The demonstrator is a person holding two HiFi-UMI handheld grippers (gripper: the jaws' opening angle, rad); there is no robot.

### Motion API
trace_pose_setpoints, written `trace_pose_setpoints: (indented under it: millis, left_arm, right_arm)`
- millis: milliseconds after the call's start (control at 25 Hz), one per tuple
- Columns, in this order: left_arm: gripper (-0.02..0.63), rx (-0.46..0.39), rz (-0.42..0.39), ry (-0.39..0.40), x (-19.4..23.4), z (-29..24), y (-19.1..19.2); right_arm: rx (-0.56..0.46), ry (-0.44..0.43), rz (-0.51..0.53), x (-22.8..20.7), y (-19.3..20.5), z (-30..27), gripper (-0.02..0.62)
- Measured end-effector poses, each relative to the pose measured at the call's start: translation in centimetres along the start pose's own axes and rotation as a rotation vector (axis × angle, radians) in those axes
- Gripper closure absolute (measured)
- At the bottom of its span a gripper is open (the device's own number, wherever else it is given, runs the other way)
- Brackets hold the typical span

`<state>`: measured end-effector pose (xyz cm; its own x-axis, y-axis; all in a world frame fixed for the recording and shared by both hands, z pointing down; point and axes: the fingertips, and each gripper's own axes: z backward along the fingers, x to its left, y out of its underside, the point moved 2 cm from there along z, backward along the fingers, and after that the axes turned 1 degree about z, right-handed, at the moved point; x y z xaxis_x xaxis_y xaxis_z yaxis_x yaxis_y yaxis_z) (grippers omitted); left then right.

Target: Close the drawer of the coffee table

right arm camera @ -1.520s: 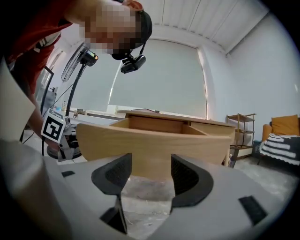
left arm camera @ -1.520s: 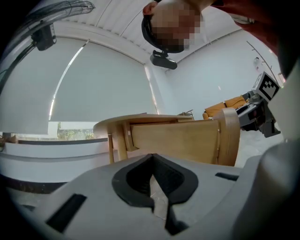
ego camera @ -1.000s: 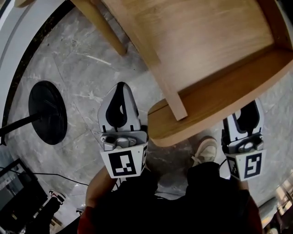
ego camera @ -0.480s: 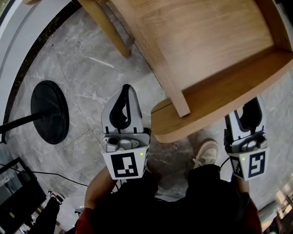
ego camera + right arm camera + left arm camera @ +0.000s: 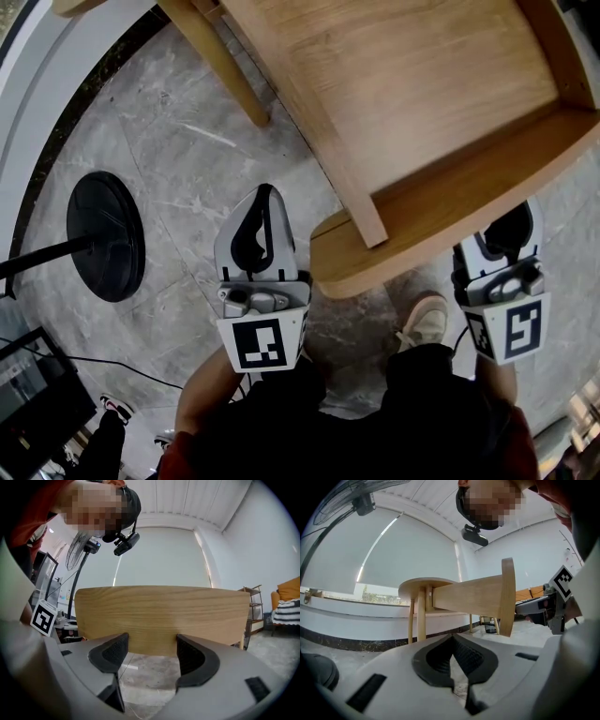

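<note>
The light wooden coffee table has its drawer pulled far out, empty inside, with the curved front panel nearest me. My right gripper sits level at the right part of that panel. In the right gripper view the panel fills the space just beyond the right gripper; its jaws have just been opening, and nothing is between them. My left gripper hangs shut beside the panel's left end, apart from it. The left gripper view looks past the shut left gripper along the drawer's side.
A black round fan base with its pole stands on the grey marble floor at the left. A table leg slants down ahead of the left gripper. My shoe is under the drawer front. Dark equipment and cables lie bottom left.
The right gripper has shifted slightly at the drawer's front panel. The left gripper keeps its place, and the drawer has not moved.
</note>
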<state>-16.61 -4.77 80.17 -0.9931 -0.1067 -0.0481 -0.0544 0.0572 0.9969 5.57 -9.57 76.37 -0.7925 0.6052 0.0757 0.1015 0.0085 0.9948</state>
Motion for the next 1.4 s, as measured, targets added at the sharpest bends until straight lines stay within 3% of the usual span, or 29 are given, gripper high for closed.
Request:
trace_pose_setpoints:
  millis: [680,920,1120,1400]
  left_arm:
    - [0.600,-0.026,-0.002,-0.011,-0.3,-0.2,-1.4]
    - [0.600,-0.038,0.005,-0.024,0.2,-0.2,-1.7]
    - [0.600,-0.043,0.009,-0.024,0.6,-0.4,-1.9]
    - [0.600,-0.053,0.012,-0.031,1.4,-0.7,-2.2]
  right_arm:
    - [-0.058,-0.002,-0.039,-0.2,-1.5,-0.2,0.273]
    - [0.002,0.015,-0.056,0.0,-0.6,-0.1,0.273]
    - [-0.044,0.028,-0.045,0.7,-1.8,-1.4,0.274]
    - [-0.035,0.037,-0.043,0.4,-2.7,-2.9,0.273]
